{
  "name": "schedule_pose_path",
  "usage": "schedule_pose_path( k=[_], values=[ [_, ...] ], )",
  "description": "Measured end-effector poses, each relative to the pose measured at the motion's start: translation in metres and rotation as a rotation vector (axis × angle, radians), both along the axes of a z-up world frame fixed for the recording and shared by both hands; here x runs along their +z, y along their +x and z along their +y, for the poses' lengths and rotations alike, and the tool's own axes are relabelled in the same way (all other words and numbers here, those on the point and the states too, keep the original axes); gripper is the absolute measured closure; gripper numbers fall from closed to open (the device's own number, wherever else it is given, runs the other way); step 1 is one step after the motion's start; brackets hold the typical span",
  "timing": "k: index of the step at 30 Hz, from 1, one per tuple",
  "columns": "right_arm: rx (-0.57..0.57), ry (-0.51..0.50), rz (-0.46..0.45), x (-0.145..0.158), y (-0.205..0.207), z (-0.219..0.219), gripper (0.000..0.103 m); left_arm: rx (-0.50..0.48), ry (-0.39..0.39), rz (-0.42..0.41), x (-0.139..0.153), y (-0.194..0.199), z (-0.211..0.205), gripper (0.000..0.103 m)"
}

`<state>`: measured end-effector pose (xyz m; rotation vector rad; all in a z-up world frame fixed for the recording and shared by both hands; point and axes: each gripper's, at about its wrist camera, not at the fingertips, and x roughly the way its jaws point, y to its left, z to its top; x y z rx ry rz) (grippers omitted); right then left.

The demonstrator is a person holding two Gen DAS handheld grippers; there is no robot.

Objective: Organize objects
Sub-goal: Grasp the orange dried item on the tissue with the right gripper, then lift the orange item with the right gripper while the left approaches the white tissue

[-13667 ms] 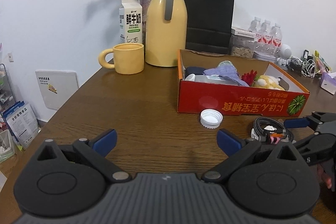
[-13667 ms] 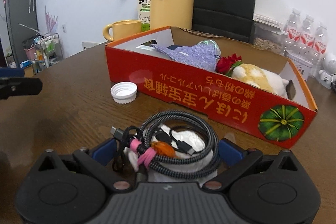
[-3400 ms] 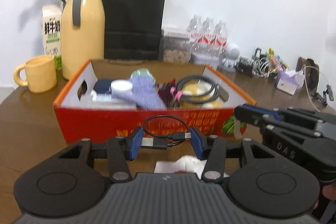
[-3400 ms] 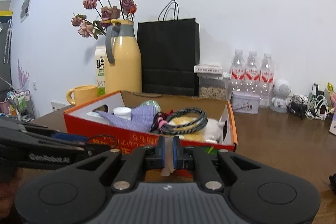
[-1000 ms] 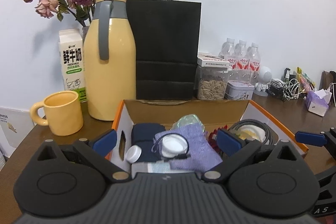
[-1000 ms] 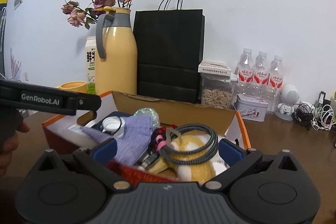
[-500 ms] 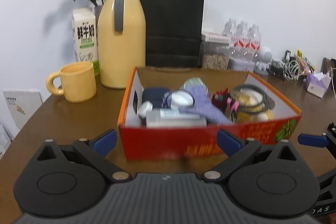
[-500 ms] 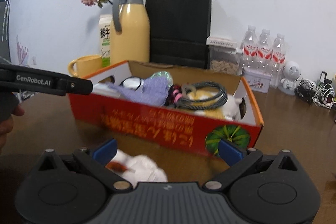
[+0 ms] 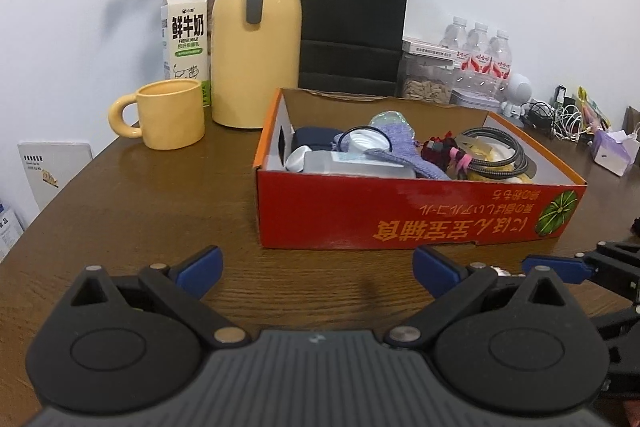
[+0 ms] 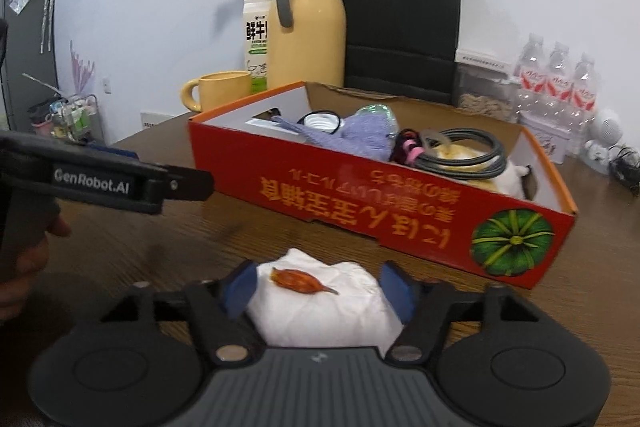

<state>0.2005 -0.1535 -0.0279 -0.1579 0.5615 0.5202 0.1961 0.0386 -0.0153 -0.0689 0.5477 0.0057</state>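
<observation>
Through the left wrist view: left gripper [image 9: 316, 265] tilted down toward the brown tabletop [image 9: 160, 211], fingers [image 9: 198, 264] spread wide with only bare wood between them. Just beyond the fingertips, the red cardboard box [image 9: 416, 215], upright, its printed long side facing the camera. Inside the box: a white cap [image 9: 366, 143] ringed by a thin black cable on a purple cloth [image 9: 396, 147], a braided grey cable coil [image 9: 500, 155] toward the right end, a pale rectangular case [image 9: 360, 163] along the near wall. Behind the box, a yellow jug [image 9: 256, 39], a yellow mug [image 9: 170, 115], a milk carton [image 9: 186, 35] and a black paper bag [image 9: 352, 19]. At the lower right edge, part of the right gripper [image 9: 592, 267], low over the tabletop.

Through the right wrist view: right gripper [image 10: 318, 289] angled down, close over the tabletop, fingers [image 10: 240, 287] closing around a crumpled white tissue [image 10: 324, 303] lying on the wood. Tissue squarely between the two blue pads, left pad touching its edge; firm pressing from the right pad impossible to tell. On top of the tissue, a small orange-red scrap [image 10: 298, 279]. Red cardboard box just ahead, near the tissue but apart from it. At the left, the left gripper's dark finger reaching across in front of the box, a person's hand [image 10: 28, 255] wrapped around its handle.
</observation>
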Motion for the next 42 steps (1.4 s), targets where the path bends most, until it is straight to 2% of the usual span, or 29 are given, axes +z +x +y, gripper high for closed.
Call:
schedule_pose_path(
  k=[2, 10, 11, 16, 18, 25, 27, 28, 37, 40, 42],
  values=[
    [-0.002, 0.019, 0.01, 0.0, 0.003, 0.002, 0.048, -0.001, -0.004, 0.004, -0.002, 0.0, 0.002, 0.0],
    [-0.016, -0.004, 0.037, -0.008, 0.007, 0.011, 0.06, -0.003, -0.051, 0.028, -0.01, -0.001, 0.011, 0.0],
    [-0.017, -0.001, 0.035, -0.008, 0.006, 0.011, 0.064, -0.006, -0.054, 0.027, -0.01, -0.001, 0.012, 0.0],
    [-0.021, -0.007, 0.036, -0.008, 0.006, 0.012, 0.068, -0.016, -0.06, 0.039, -0.011, 0.0, 0.012, 0.0],
    [-0.016, -0.008, 0.033, -0.008, 0.005, 0.012, 0.076, -0.018, -0.064, 0.039, -0.011, -0.001, 0.012, 0.0],
    [-0.015, -0.01, 0.02, -0.007, 0.003, 0.013, 0.078, -0.018, -0.06, 0.037, -0.011, -0.002, 0.011, 0.0],
    [-0.005, -0.016, 0.01, -0.006, 0.0, 0.014, 0.083, -0.016, -0.056, 0.03, -0.011, -0.003, 0.01, 0.0],
    [0.0, -0.016, 0.007, -0.007, -0.001, 0.014, 0.09, -0.016, -0.054, 0.027, -0.01, -0.004, 0.01, 0.0],
    [0.003, 0.0, -0.002, -0.005, -0.004, 0.011, 0.088, -0.007, -0.048, 0.027, -0.012, -0.003, 0.009, 0.0],
    [0.009, -0.007, 0.004, -0.006, -0.006, 0.01, 0.082, -0.002, -0.046, 0.029, -0.013, -0.002, 0.009, 0.0],
    [0.013, -0.013, 0.006, -0.006, -0.007, 0.01, 0.081, -0.002, -0.049, 0.029, -0.013, -0.002, 0.01, 0.0]
  ],
)
